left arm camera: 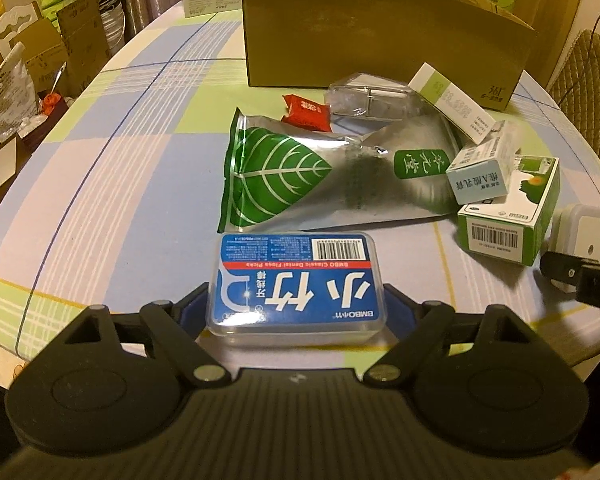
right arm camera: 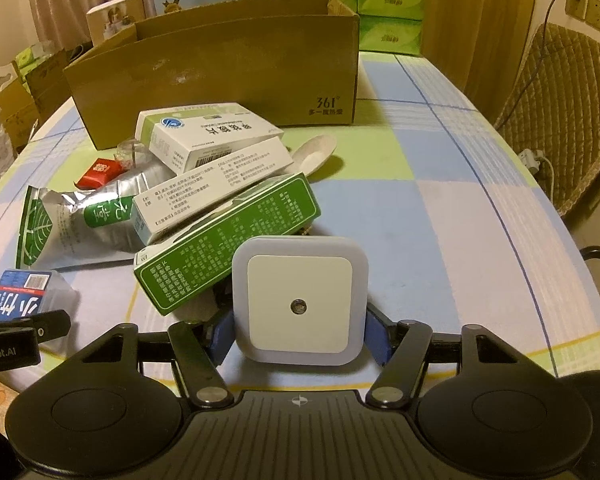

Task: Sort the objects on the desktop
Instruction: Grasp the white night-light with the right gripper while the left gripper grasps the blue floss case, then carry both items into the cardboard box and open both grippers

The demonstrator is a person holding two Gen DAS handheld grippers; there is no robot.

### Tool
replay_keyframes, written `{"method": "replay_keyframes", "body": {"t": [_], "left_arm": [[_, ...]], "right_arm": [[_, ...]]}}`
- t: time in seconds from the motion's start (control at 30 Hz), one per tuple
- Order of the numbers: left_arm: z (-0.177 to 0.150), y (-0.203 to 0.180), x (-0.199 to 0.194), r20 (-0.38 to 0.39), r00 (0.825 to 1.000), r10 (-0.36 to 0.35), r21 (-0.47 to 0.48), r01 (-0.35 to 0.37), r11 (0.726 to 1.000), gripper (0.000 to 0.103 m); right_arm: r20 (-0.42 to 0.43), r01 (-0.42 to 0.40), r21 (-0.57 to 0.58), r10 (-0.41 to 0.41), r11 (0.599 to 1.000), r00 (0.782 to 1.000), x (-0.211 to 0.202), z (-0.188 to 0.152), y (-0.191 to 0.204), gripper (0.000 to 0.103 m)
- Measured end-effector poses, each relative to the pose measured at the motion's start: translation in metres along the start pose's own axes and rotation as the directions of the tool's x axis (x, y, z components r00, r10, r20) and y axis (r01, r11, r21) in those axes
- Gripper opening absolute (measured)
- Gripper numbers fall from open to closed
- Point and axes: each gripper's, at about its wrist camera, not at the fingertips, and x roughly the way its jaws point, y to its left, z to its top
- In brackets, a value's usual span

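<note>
My left gripper is shut on a clear box of dental floss picks with a blue label, its fingers pressed on both sides. The box also shows at the left of the right wrist view. My right gripper is shut on a white square night light; the light also shows at the right edge of the left wrist view. A pile lies ahead: a silver bag with a green leaf, a green and white box, white medicine boxes and a red packet.
An open cardboard box stands at the back of the checked tablecloth. A white spoon lies beside the pile. A clear plastic case sits behind the bag. A wicker chair stands to the right.
</note>
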Motion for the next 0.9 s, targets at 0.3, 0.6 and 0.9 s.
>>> {"method": "replay_keyframes", "body": {"t": [0.3,0.6,0.9], "left_arm": [[0.005,-0.005,-0.015,0.053,0.998,-0.016,0.027,0.015,1.0,0.084],[0.027,-0.012,-0.039,0.119,0.992,-0.044,0.038,0.04,0.998,0.084],[0.074,-0.025,-0.054,0.192,0.978,-0.075,0.08,0.061,0.995,0.084]], "right_arm": [[0.059,0.001,0.036,-0.003,0.999,0.998,-0.017,0.001,-0.004,0.062],[0.134,-0.014,0.039,0.009,0.999,0.991,-0.046,0.017,-0.007,0.062],[0.228,-0.053,-0.011,0.054,0.999,0.972,-0.067,0.072,-0.001,0.062]]}}
